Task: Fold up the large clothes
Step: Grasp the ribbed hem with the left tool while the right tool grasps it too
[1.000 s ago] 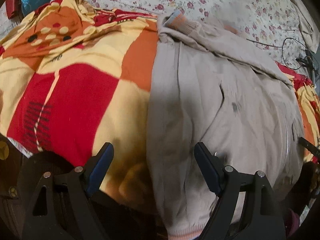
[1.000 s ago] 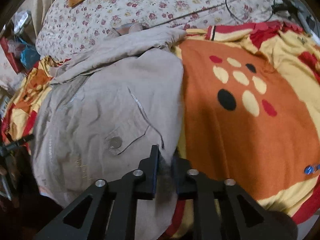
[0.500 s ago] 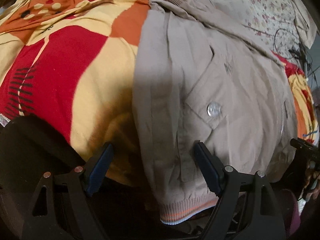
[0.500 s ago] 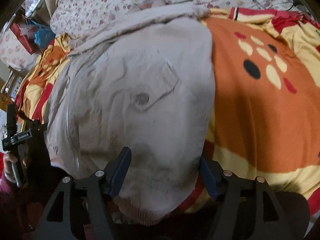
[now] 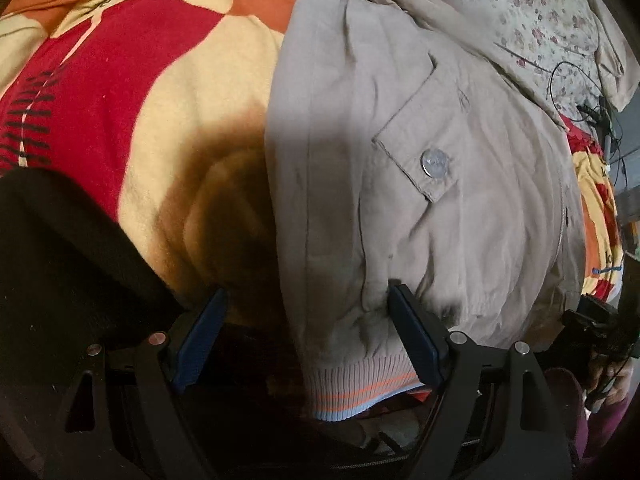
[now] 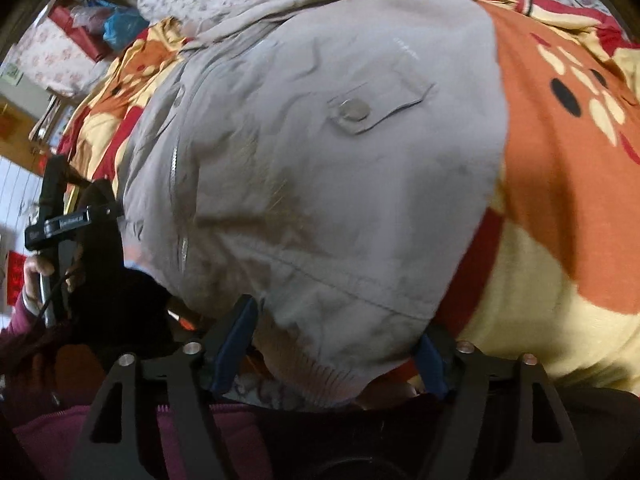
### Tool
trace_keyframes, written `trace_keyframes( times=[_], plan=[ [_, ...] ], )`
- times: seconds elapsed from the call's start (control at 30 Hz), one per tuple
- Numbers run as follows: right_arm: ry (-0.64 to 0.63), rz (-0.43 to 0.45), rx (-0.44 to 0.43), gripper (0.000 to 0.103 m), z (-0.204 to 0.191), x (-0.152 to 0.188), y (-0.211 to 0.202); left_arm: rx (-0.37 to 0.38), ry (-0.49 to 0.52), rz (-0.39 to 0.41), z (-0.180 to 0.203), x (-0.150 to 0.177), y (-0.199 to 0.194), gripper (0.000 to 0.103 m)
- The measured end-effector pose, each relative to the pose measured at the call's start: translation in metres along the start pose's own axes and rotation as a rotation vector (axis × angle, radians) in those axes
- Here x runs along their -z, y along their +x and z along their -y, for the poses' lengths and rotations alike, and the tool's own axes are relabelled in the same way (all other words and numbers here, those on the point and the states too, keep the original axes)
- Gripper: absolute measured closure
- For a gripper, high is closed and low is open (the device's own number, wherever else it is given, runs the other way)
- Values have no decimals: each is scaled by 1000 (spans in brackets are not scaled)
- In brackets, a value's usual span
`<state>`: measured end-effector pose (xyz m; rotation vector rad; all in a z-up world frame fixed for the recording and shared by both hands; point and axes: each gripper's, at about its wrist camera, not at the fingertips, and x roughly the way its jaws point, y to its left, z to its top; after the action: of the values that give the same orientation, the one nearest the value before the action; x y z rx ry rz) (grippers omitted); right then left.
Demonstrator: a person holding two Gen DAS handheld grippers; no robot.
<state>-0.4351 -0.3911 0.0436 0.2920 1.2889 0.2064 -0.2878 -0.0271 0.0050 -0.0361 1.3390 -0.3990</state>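
Beige jacket (image 5: 420, 160) lies on the patterned blanket (image 5: 140, 100) at the bed's near edge, long axis running away from both grippers. Left gripper (image 5: 308, 340) and right gripper (image 6: 336, 344), fingers spread, straddle the ribbed hem (image 5: 360, 384); neither pinches it. Nothing blocks; floral sheet (image 5: 520, 12) beyond.

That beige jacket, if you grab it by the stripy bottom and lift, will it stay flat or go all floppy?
Probably floppy: the beige jacket is thin and wrinkled and sags over the bed edge. Its ribbed hem looks stretchy, so it may pull long. It likely won't slide much on the fuzzy blanket.
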Motion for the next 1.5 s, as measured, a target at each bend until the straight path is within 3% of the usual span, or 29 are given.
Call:
trace_keyframes(
  times=[0.47, 0.57, 0.67, 0.83, 1.0, 1.03, 1.13, 1.2, 1.33, 1.5],
  plan=[
    [-28, -22, -35, 22, -9, -2, 8, -15, 27, -20, 9, 8, 3, 20],
    [-74, -44, -58, 26, -15, -1, 9, -9, 29, -31, 15, 4, 6, 20],
    [-136, -55, -40, 27, -25, -2, 9, 1, 33, -42, 11, 9, 8, 20],
    [-73, -53, -59, 24, -17, -6, 18, 11, 15, -59, 10, 10, 15, 20],
    [-103, -46, -17, 24, -25, -4, 18, 3, 18, -76, 14, 8, 21, 20],
    [-100, -46, -7, 29, -25, -4, 17, 4, 19, -78, 15, 8, 21, 20],
    [-156, -52, 39, 64, -33, -4, 11, 10, 18, -77, 16, 6, 22, 21],
    [-170, -33, 1, 70, -34, -5, 2, 13, 16, -71, 19, 3, 25, 21],
    [-136, -14, -36, 68, -30, -10, 0, 8, 21, -67, 16, 3, 21, 21],
    [-146, -38, -49, 42, -34, -8, 17, 7, 19, -62, 17, 5, 21, 21]
  ],
)
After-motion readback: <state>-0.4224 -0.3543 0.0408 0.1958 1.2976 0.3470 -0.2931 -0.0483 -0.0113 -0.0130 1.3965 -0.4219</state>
